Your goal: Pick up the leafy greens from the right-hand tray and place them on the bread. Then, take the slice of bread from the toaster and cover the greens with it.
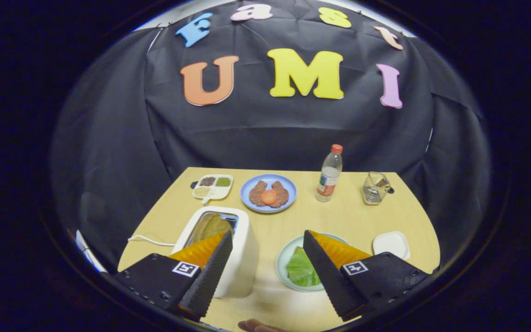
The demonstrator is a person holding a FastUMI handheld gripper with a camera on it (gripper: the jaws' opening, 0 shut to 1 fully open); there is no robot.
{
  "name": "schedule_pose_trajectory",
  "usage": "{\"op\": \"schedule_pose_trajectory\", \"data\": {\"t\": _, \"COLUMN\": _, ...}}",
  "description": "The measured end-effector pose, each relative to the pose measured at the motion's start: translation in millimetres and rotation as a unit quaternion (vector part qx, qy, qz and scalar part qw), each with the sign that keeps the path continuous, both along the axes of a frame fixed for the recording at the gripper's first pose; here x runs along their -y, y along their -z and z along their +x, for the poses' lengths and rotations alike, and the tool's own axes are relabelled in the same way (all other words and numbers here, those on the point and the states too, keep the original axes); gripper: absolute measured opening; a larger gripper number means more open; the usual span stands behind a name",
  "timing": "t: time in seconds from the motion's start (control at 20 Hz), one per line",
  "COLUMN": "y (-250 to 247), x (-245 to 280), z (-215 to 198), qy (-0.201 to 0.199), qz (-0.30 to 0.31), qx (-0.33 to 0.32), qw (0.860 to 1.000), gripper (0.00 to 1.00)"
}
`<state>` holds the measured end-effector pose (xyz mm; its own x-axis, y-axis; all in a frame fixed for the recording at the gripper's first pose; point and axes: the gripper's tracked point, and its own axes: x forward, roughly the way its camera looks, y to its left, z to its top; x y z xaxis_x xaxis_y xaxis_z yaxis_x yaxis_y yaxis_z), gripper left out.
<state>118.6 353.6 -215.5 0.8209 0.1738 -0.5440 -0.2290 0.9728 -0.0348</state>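
Observation:
My gripper (268, 233) is open and held above the near part of the wooden table (353, 216), with nothing between its fingers. Leafy greens (301, 267) lie on a pale green plate (285, 258) just ahead of the right finger, which hides part of both. A white toaster (242, 258) stands by the left finger, and a brown slice of bread (212, 226) sticks up from its slot. Farther back, a blue plate (247, 193) holds brown bread pieces (258, 191) topped with a round red-orange slice (269, 197).
A plastic bottle with a red cap (329, 175) and a wire-topped glass jar (375, 188) stand at the back right. A divided white tray of seasonings (212, 186) sits at the back left. Right of the green plate is a small white dish (391, 243). The toaster's cord (148, 240) runs off to the left.

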Motion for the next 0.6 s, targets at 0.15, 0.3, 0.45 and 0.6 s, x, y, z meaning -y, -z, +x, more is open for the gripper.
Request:
{"op": "schedule_pose_trajectory", "data": {"t": 0.15, "y": 6, "x": -35, "z": 3, "qy": -0.015, "qz": -0.001, "qx": -0.007, "qw": 1.0, "gripper": 0.97}}
{"op": "schedule_pose_trajectory", "data": {"t": 0.3, "y": 25, "x": -61, "z": 3, "qy": -0.023, "qz": -0.013, "qx": -0.035, "qw": 0.999, "gripper": 0.96}}
{"op": "schedule_pose_trajectory", "data": {"t": 0.45, "y": 36, "x": -76, "z": 12, "qy": -0.018, "qz": -0.033, "qx": -0.044, "qw": 0.998, "gripper": 0.88}}
{"op": "schedule_pose_trajectory", "data": {"t": 0.6, "y": 47, "x": -82, "z": 21, "qy": -0.002, "qz": -0.051, "qx": -0.059, "qw": 0.997, "gripper": 0.71}}
